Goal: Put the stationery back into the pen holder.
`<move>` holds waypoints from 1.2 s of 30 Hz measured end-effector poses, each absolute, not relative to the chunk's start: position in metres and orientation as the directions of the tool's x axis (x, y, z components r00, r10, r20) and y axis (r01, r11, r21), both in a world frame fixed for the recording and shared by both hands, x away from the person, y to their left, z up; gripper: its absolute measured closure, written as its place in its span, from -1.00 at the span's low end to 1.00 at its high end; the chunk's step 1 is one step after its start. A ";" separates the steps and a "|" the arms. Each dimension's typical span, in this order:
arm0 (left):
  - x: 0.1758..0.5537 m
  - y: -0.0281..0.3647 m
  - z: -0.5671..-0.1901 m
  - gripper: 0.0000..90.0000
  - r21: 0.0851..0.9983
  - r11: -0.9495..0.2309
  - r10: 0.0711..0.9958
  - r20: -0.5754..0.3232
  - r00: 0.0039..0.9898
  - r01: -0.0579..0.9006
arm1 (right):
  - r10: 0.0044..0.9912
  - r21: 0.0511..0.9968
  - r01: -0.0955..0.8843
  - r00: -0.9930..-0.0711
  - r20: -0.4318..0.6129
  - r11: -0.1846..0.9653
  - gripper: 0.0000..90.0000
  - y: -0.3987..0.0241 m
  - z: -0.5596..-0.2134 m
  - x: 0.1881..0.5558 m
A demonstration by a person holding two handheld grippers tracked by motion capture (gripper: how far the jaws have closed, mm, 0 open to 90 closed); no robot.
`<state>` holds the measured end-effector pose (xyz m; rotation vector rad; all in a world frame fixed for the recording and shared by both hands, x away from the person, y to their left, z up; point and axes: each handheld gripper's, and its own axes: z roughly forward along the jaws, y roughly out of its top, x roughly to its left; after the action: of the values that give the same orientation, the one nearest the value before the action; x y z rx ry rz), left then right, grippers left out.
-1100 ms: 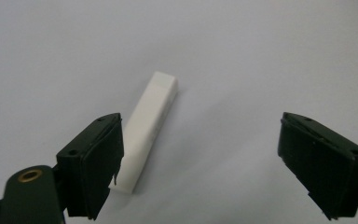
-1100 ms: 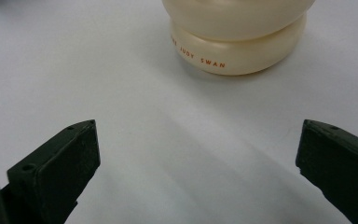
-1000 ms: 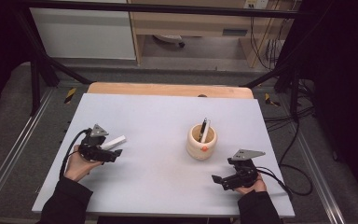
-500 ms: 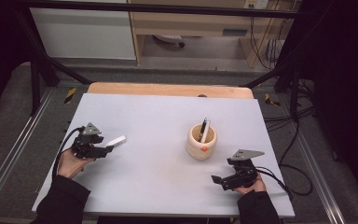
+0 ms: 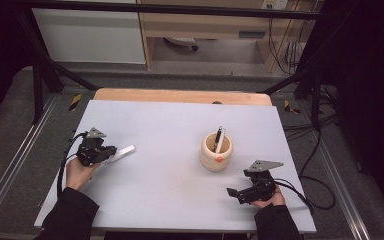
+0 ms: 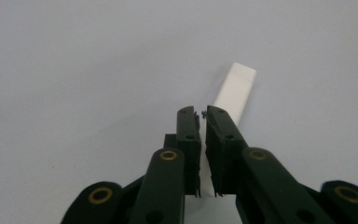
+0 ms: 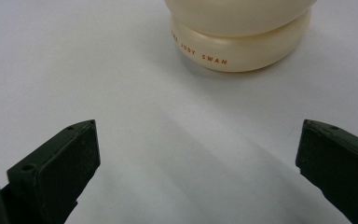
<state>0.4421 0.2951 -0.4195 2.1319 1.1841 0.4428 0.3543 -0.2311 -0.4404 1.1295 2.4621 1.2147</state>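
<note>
So the left gripper (image 5: 111, 152) sits at the left-middle of the high view, and its jaws have just been closing on a flat white stick (image 5: 123, 151) lying on the pale counter (image 5: 165, 185). In the left gripper view the black jaws are nearly together, pinching the near end of the white stick (image 6: 235, 91), while the rest of it runs away toward the upper right of the frame. The right gripper (image 5: 236, 192) rests low at the lower right of the high view with its jaws spread wide, nothing between them. In the right gripper view the base of a cream cup (image 7: 242, 42) with orange lettering sits at the top, well apart from the jaws. In the high view the cream cup (image 5: 216, 154) stands right of centre, holding a dark pen and a white stick upright.
</note>
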 end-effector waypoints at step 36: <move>0.428 0.288 -0.422 0.99 0.668 -0.408 0.818 -0.035 0.574 0.622 | 0.694 0.739 0.556 -0.700 0.170 0.380 -0.99 -0.231 -0.440 0.354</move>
<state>0.4280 0.2877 -0.4217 2.1639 1.1431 0.3944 0.3540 -0.2311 -0.4404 1.1280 2.4656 1.2195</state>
